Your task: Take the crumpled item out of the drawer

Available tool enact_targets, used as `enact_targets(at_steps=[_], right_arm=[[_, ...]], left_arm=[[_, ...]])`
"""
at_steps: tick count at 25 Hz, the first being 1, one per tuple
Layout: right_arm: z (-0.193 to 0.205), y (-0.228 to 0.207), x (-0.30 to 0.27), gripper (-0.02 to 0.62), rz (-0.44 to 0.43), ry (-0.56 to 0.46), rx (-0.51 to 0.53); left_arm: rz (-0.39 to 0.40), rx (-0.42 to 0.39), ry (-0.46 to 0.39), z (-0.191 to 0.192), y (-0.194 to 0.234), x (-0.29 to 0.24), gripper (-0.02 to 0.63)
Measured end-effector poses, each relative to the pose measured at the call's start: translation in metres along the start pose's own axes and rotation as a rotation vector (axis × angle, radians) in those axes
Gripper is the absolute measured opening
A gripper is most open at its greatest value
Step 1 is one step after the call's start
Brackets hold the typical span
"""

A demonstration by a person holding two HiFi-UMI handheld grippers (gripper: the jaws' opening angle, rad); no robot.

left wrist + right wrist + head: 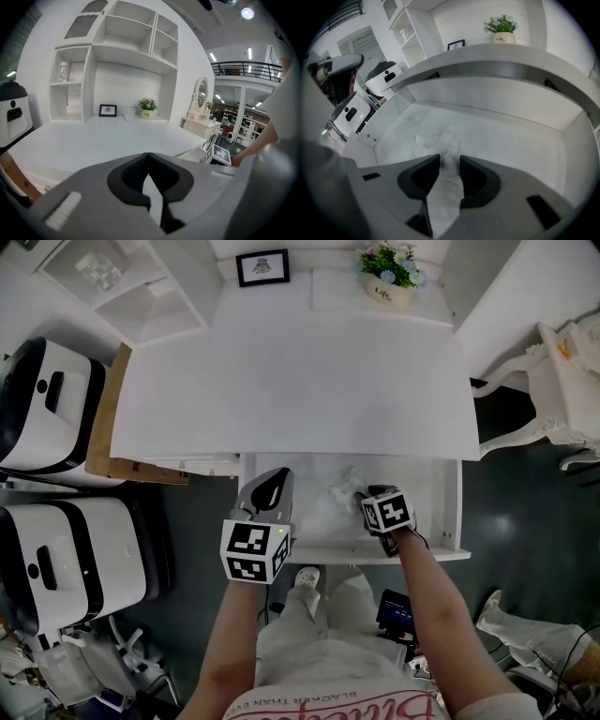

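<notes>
Currently the right gripper (450,160) pinches the crumpled paper (443,140) at frame centre, inside the open drawer (511,150). The hold looks thin, prob. just an edge, so the paper could tear or slip on lifting. Left gripper (149,154): jaws together, empty.

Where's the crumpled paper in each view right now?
Head view: crumpled paper in the open drawer, near picture centre.
Left gripper view: not in it.
Right gripper view: low centre, between the right gripper's tongs.
Shared landmark: potted plant at the desk's back, in all three.
</notes>
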State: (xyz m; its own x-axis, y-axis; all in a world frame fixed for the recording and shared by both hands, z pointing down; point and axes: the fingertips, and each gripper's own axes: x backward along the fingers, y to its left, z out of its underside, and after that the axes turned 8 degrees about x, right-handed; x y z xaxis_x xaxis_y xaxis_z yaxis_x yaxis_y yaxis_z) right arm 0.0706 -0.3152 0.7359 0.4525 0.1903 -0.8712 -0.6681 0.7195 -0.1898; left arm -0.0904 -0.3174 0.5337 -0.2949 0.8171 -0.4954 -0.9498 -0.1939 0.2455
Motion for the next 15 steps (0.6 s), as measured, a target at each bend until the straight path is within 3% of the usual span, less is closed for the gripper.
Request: enact_targets(at_steps=[8, 15], right_arm=[[-0.007, 0.01, 0.008, 0.051, 0.01, 0.011, 0.042], [-0.015, 0.015, 0.027, 0.029, 0.013, -0.035, 0.028]], left_arm=[[-0.004, 0.002, -0.013, -0.002, 0.004, 0.01, 0.008], [0.015, -0.01, -0.04, -0.012, 0.001, 0.015, 0.008]])
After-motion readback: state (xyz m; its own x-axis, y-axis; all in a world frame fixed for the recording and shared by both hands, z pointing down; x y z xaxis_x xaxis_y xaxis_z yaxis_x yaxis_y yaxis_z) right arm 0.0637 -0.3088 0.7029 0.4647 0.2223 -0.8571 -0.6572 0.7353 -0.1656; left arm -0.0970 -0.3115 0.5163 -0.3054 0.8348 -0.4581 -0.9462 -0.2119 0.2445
